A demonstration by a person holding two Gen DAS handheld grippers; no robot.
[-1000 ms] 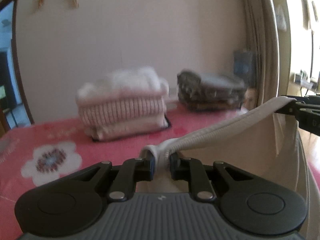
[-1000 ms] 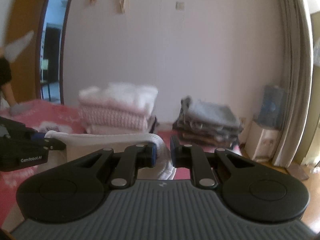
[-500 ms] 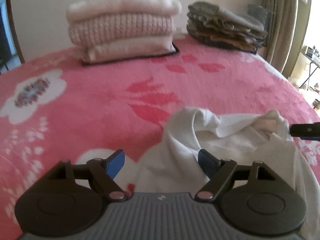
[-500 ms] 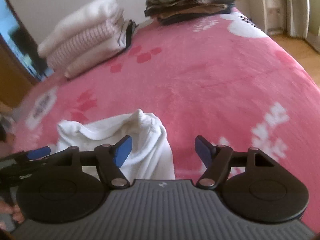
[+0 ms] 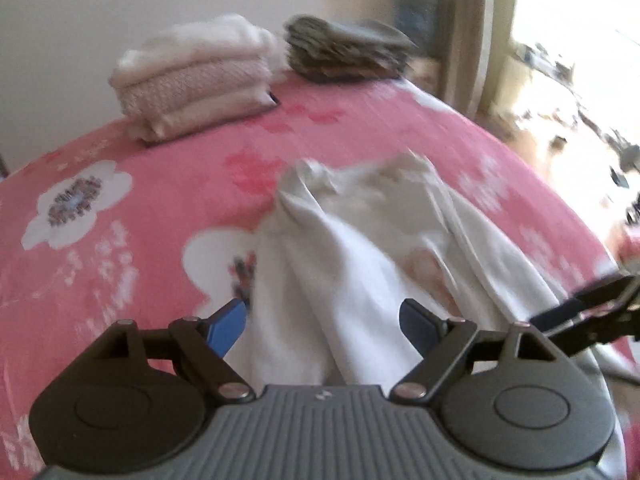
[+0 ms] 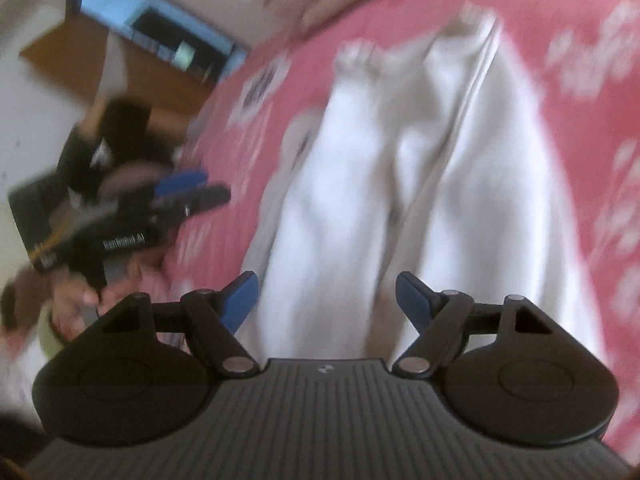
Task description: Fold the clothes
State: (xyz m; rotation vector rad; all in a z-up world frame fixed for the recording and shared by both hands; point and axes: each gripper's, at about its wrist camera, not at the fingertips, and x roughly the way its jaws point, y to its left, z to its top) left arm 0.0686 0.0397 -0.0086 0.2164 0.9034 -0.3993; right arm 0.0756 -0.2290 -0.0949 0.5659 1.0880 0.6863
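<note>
The white garment lies crumpled on the pink floral blanket, directly ahead of both grippers. The left gripper and right gripper stand spread wide, holding nothing. Bunched layers risk a crooked fold.

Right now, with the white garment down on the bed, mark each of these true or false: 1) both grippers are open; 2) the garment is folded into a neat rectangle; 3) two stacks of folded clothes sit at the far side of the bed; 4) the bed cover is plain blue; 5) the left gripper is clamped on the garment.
1) True: the left gripper and the right gripper both have their jaws spread.
2) False: the white garment lies rumpled, with loose folds.
3) True: a pale knit stack and a darker stack sit side by side.
4) False: the bed cover is pink with white flowers.
5) False: its jaws are open and hold nothing.
</note>
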